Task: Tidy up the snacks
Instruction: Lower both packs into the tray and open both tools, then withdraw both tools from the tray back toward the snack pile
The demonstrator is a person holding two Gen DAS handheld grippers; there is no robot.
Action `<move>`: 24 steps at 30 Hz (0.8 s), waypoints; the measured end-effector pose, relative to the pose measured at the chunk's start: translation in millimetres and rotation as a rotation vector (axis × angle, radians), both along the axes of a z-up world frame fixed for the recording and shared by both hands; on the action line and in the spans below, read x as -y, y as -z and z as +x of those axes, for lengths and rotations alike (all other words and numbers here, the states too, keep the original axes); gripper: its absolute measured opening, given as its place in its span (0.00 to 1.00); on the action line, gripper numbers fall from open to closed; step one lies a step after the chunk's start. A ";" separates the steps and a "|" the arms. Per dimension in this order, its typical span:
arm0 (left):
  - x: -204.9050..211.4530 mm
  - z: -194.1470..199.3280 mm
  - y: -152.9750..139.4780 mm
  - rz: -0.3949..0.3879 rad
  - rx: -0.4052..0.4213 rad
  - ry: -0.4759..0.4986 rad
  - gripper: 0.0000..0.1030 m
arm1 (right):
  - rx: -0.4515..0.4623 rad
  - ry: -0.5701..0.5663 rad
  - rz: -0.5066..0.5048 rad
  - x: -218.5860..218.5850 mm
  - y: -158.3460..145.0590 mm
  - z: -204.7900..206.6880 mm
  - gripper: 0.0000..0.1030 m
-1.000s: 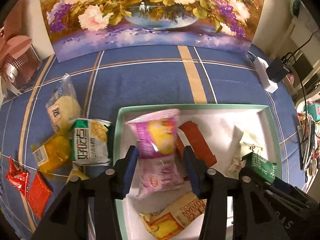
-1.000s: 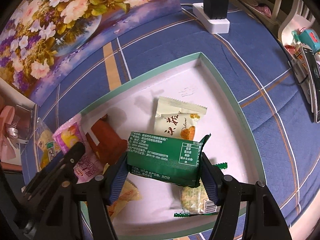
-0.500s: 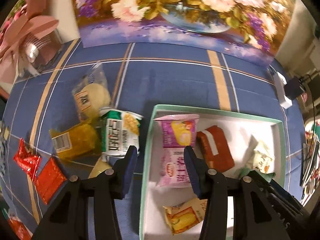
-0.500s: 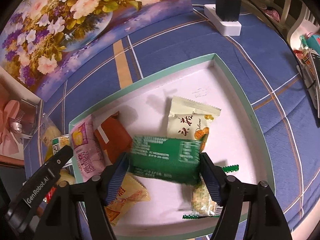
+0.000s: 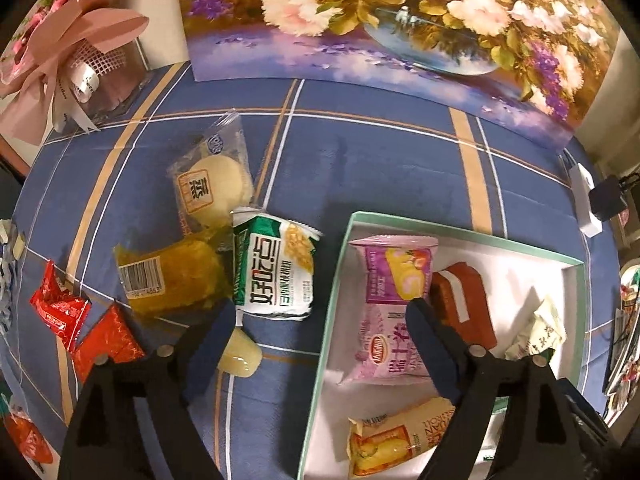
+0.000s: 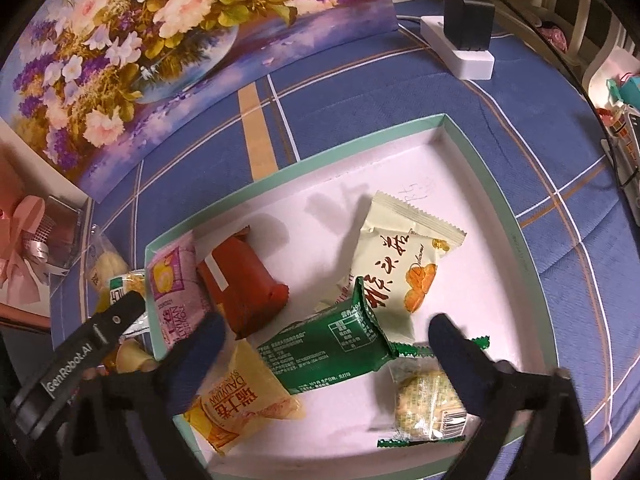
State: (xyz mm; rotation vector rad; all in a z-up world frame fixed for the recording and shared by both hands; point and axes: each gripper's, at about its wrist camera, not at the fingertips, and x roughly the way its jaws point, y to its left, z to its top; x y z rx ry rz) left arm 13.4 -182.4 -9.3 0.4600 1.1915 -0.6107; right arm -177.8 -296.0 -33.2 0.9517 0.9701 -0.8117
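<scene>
A white box with a mint-green rim [image 5: 336, 280] [image 6: 280, 176] holds several snack packets. My left gripper [image 5: 322, 320] hangs over the box's left rim with its jaws opening and no packet between them. The pink packet [image 5: 394, 288] lies inside the box by its right finger. A green-and-white packet [image 5: 276, 272] lies on the cloth just beyond its left finger. My right gripper [image 6: 326, 332] is opening wide above the dark green packet [image 6: 332, 344], which lies loose on the box floor against a cream packet [image 6: 400, 256].
Left of the box lie a pale bun packet [image 5: 212, 184], a yellow cake [image 5: 172, 276], a jelly cup [image 5: 240, 352] and red packets [image 5: 60, 308]. A flower painting [image 5: 380, 20] stands behind, a pink bow box [image 5: 80, 48] far left, a power strip [image 6: 460, 48] far right.
My left gripper let go of the pink packet, shifted left over the box rim and spread its jaws. My right gripper opened and the green packet dropped into the box.
</scene>
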 end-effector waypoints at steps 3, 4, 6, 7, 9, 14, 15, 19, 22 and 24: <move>-1.9 3.7 2.2 0.013 0.016 -0.018 0.85 | -0.001 -0.003 -0.009 -0.3 -1.0 0.6 1.00; -2.6 4.4 1.9 0.016 0.023 -0.022 0.85 | -0.003 -0.005 -0.014 -0.4 -1.6 0.8 1.00; -4.1 5.9 -0.1 0.017 0.038 -0.033 0.85 | -0.004 -0.008 -0.020 -0.3 -2.2 1.2 1.00; -4.7 6.6 -1.5 0.015 0.044 -0.036 0.85 | -0.006 -0.010 -0.025 -0.5 -2.7 1.5 1.00; -5.5 7.4 -4.5 0.010 0.056 -0.036 0.85 | -0.011 -0.009 -0.033 -0.9 -3.5 1.7 1.00; -7.6 7.1 -12.4 0.023 0.109 -0.047 0.85 | -0.025 -0.005 -0.041 -1.4 -5.0 0.3 1.00; -8.6 7.0 -13.8 0.025 0.116 -0.049 0.85 | -0.022 -0.005 -0.038 -1.7 -5.1 -0.3 1.00; -17.3 8.8 -20.4 0.014 0.125 -0.086 0.85 | -0.014 -0.005 -0.025 -5.3 -5.5 -2.5 1.00; -24.3 7.2 -24.3 0.027 0.142 -0.096 0.85 | -0.019 -0.011 -0.036 -9.5 -9.0 -2.9 1.00; -29.5 6.2 -26.8 0.027 0.151 -0.106 0.85 | -0.004 -0.011 -0.034 -12.4 -11.8 -4.4 1.00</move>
